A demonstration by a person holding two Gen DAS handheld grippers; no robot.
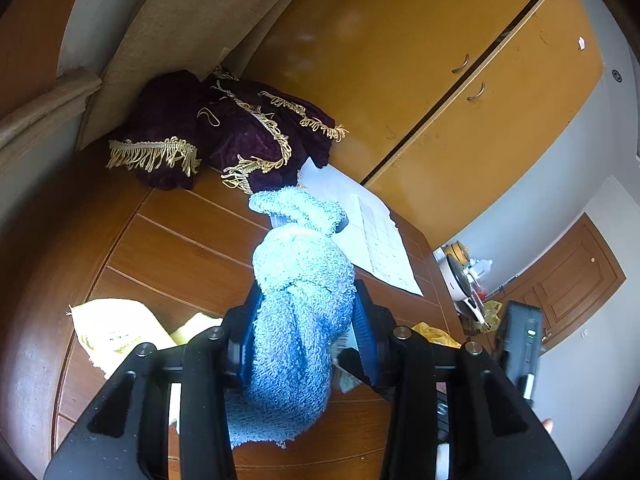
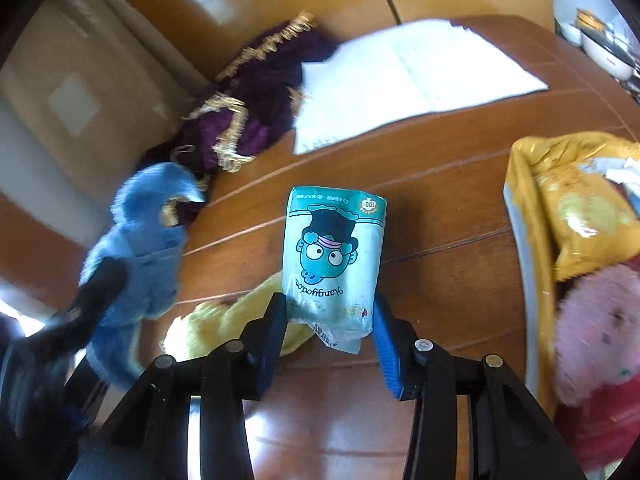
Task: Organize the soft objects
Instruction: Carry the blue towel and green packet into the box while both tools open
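Note:
My left gripper (image 1: 306, 312) is shut on a bunched blue terry towel (image 1: 300, 280) lifted above the wooden table (image 1: 180, 248). The right wrist view shows the same towel (image 2: 136, 248) blurred at the left, held by the other gripper. My right gripper (image 2: 330, 320) is shut on a teal tissue pack (image 2: 334, 256) printed with a cartoon face, held over the table (image 2: 440, 208). A yellow cloth (image 2: 232, 320) lies on the table under the pack. In the left wrist view the yellow cloth (image 1: 116, 328) lies at the lower left.
A purple velvet cloth with gold fringe (image 1: 224, 132) sits at the table's back by a beige cushion (image 1: 172, 32). White paper sheets (image 2: 408, 76) lie beyond. A yellow bag (image 2: 568, 208) holding packets and a pink plush (image 2: 600, 328) stands at right. Wardrobe doors (image 1: 440, 80) stand behind.

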